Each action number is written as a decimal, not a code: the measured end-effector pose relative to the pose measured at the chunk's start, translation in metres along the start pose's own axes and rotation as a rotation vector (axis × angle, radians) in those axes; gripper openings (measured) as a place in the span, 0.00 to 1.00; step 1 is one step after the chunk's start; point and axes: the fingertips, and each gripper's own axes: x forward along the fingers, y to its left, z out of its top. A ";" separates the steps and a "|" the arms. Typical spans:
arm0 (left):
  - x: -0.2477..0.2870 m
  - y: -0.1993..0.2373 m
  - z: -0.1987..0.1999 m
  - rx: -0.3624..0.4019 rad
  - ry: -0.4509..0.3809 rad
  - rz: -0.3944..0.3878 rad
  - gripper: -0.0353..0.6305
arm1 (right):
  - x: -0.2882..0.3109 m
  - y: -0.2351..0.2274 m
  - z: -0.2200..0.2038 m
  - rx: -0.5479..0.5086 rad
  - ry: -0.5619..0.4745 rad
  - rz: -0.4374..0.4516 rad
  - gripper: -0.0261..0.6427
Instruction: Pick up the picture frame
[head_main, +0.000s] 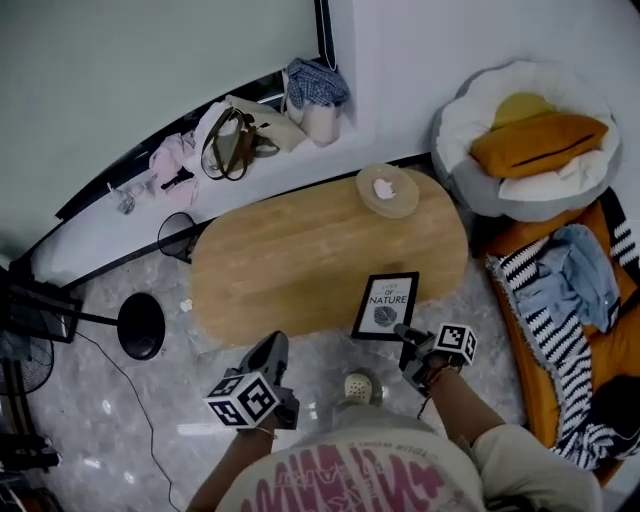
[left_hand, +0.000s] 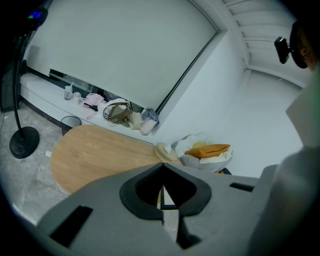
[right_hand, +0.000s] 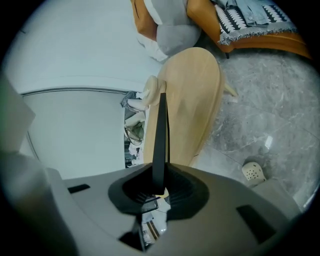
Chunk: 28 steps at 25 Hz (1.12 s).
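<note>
The picture frame (head_main: 385, 303) sits at the near edge of the oval wooden worktop (head_main: 300, 260), towards its right end, with its lower part hanging out past that edge over the grey stone floor (head_main: 150, 430). It is black-rimmed, and its white print with the word NATURE faces up at the head view. The right claw (head_main: 405, 335) pinches the frame at its lower right corner. In the right gripper view the frame shows edge-on as a thin dark strip running straight up from between the two jaws, which are closed on it from either side.

The left claw (head_main: 270, 345) hangs over the floor just off the near edge, left of the frame and apart from it. Its jaws are pressed together at the tips with nothing between them.

A shallow beige dish (head_main: 387, 190) rests near the far right end of the worktop, well apart from the frame. A pale clog (head_main: 358, 387) lies on the floor between the two claws. A round cushioned bed (head_main: 525, 140) with an orange pillow stands beyond the right end of the worktop, and a black round stand base (head_main: 140, 325) sits off its left end.
</note>
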 end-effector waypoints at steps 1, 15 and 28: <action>-0.002 -0.004 0.002 -0.003 -0.013 -0.012 0.06 | -0.003 0.008 -0.001 -0.001 -0.009 0.015 0.14; -0.102 -0.022 0.032 0.050 -0.178 -0.096 0.06 | -0.054 0.110 -0.060 -0.089 -0.125 0.256 0.14; -0.248 0.007 0.051 0.099 -0.285 -0.160 0.06 | -0.120 0.214 -0.167 -0.196 -0.270 0.484 0.14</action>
